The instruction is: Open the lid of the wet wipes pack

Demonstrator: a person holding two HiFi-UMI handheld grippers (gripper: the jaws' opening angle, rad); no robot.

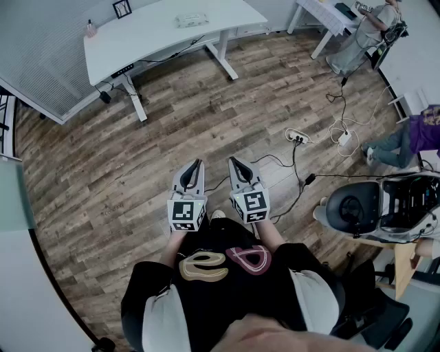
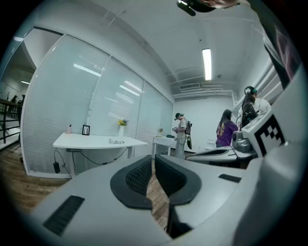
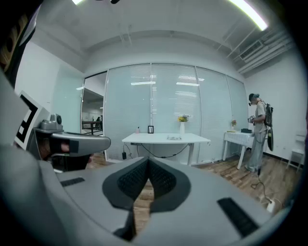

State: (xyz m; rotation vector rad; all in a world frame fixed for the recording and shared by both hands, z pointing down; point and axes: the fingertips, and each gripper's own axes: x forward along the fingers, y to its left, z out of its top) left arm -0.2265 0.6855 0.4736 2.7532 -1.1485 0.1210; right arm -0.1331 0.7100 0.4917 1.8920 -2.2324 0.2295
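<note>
The wet wipes pack (image 1: pixel 191 20) lies flat on a white desk (image 1: pixel 158 34) across the room, far from both grippers. It also shows as a small pale packet (image 2: pixel 116 141) on that desk in the left gripper view and again (image 3: pixel 173 138) in the right gripper view. My left gripper (image 1: pixel 196 165) and right gripper (image 1: pixel 234 162) are held side by side in front of my body, above the wooden floor, pointing toward the desk. Both are shut with nothing between the pads: left gripper (image 2: pixel 152 157), right gripper (image 3: pixel 147 159).
On the desk stand a small picture frame (image 1: pixel 122 8), a pink bottle (image 1: pixel 90 28) and a vase of flowers (image 3: pixel 182 124). A power strip with cables (image 1: pixel 299 137) lies on the floor to the right. People (image 1: pixel 364 31), another white table (image 1: pixel 323 10) and a chair (image 1: pixel 354 206) are on the right side.
</note>
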